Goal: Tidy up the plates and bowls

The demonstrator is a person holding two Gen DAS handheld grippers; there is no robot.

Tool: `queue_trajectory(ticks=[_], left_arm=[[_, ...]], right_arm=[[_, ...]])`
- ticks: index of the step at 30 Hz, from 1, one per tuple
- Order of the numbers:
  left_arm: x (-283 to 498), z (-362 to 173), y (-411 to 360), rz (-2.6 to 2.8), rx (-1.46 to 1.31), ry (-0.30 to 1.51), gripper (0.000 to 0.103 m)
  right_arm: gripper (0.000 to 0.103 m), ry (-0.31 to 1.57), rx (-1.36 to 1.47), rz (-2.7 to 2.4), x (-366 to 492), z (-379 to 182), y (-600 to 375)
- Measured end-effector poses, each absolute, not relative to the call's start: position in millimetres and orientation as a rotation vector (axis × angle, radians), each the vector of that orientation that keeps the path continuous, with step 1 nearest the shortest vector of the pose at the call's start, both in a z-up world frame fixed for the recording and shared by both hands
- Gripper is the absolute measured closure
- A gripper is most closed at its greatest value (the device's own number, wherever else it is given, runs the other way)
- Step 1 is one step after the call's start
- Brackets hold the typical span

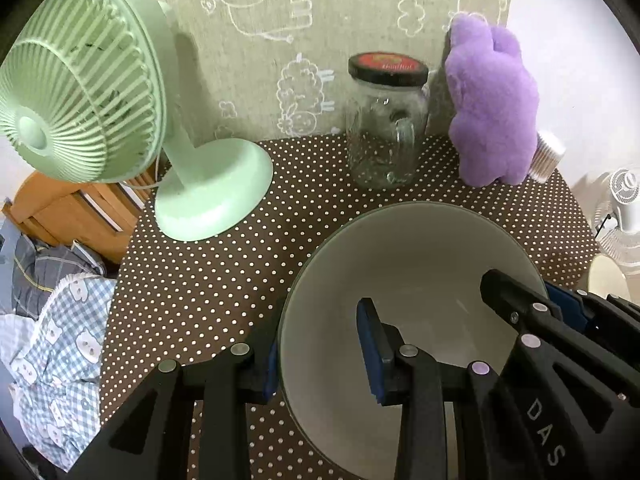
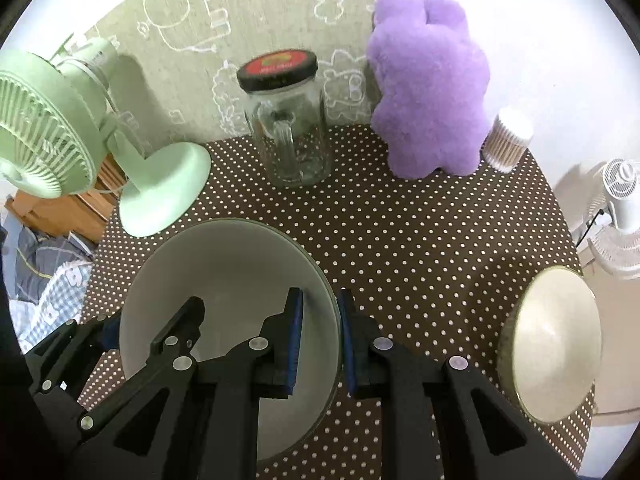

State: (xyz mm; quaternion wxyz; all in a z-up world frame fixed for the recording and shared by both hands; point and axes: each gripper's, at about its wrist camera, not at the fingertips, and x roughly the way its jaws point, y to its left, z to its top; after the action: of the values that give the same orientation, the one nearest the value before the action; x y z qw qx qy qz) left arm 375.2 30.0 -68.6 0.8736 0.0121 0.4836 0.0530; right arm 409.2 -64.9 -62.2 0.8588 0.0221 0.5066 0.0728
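Note:
A pale bowl (image 1: 420,264) with a dark rim is gripped from both sides over the brown dotted tablecloth (image 2: 420,240). My left gripper (image 1: 320,340) is shut on its left rim, one blue pad inside and one outside. My right gripper (image 2: 320,300) is shut on the right rim of the same bowl (image 2: 224,272) in the same way. Each view also shows the other gripper: the right gripper (image 1: 532,296) on the far rim, and the left gripper (image 2: 156,316) at the bowl's left. A cream dish (image 2: 552,344) sits at the table's right edge.
A green desk fan (image 1: 80,92) stands at the back left. A lidded glass jar (image 1: 386,120) is at the back middle, with a purple plush (image 1: 492,100) and a small cup (image 2: 506,140) beside it. Checked bedding (image 1: 52,320) lies beyond the left table edge.

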Motion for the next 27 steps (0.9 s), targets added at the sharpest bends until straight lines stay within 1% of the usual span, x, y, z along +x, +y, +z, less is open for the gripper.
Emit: queue_trajectory(ticks=[15, 27], left_arm=[[329.9, -19.6, 45.8, 0.105, 0.016, 0.952, 0.070], [276.6, 1.1, 62.8, 0.080, 0.013, 0.921, 0.070]], right_arm=[[0.082, 1.006, 0.042, 0.146, 364.5, -5.9, -48.0], [0.082, 0.975, 0.032, 0.124, 304.5, 21.6, -26.2]])
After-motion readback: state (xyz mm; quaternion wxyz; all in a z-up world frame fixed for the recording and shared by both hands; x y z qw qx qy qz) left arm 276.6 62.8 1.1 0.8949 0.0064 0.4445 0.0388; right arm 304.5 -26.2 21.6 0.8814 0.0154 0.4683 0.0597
